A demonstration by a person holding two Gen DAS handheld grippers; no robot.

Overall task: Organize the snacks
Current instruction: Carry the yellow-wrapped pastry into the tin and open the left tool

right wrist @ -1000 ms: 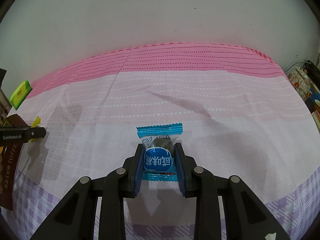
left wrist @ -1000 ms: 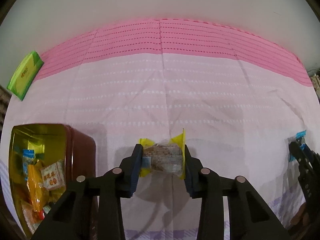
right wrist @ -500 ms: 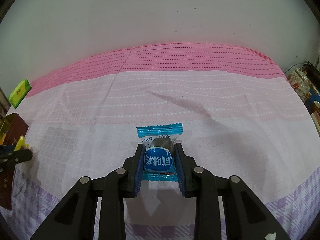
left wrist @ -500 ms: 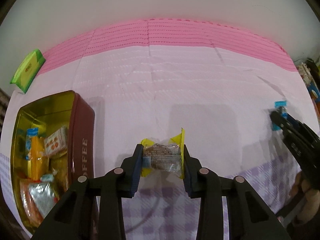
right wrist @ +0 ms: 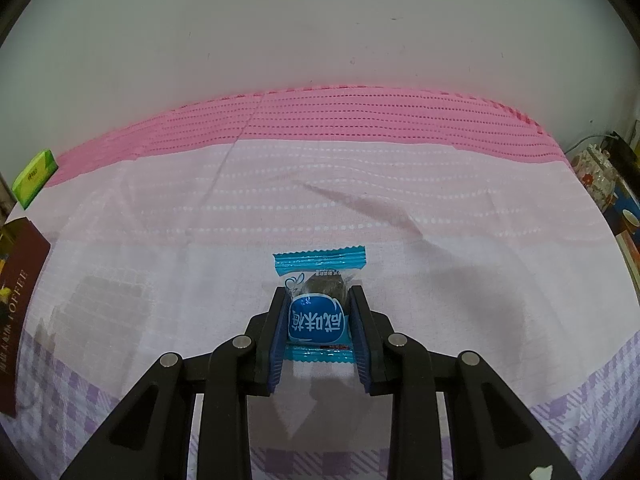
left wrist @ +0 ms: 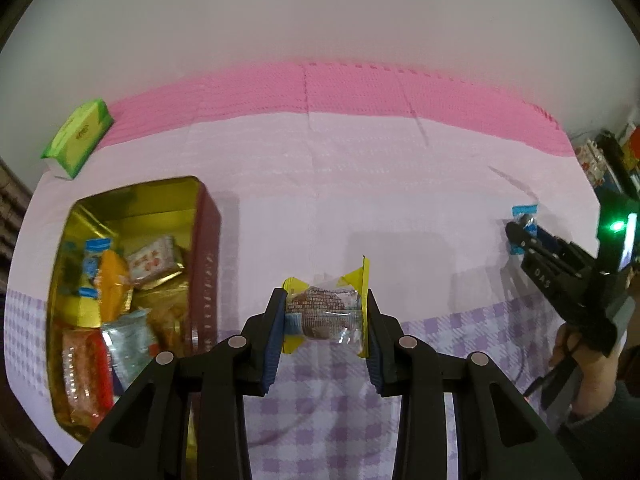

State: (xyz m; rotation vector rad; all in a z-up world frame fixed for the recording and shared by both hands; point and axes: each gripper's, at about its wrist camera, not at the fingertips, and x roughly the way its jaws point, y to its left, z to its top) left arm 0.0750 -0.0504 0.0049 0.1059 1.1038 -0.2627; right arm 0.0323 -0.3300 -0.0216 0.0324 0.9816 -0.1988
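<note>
My left gripper (left wrist: pixel 325 316) is shut on a yellow-wrapped snack (left wrist: pixel 326 312) and holds it above the tablecloth, to the right of the open tin (left wrist: pixel 204 248). The tin is dark red with a gold inside and holds several wrapped snacks (left wrist: pixel 116 292). My right gripper (right wrist: pixel 319 320) is shut on a blue-wrapped snack (right wrist: pixel 318 304) that lies on the cloth. The right gripper also shows in the left wrist view (left wrist: pixel 520 236), far right. The tin's side shows at the left edge of the right wrist view (right wrist: pixel 20 292).
A green packet (left wrist: pixel 78 134) lies at the back left of the pink and purple tablecloth (left wrist: pixel 360 168), near the wall; it also shows in the right wrist view (right wrist: pixel 34 178). Assorted items (right wrist: pixel 600 180) stand past the table's right edge.
My left gripper has lifted and pulled back with the yellow-wrapped snack, so the tin shows more fully. The right gripper stays put on the blue-wrapped snack.
</note>
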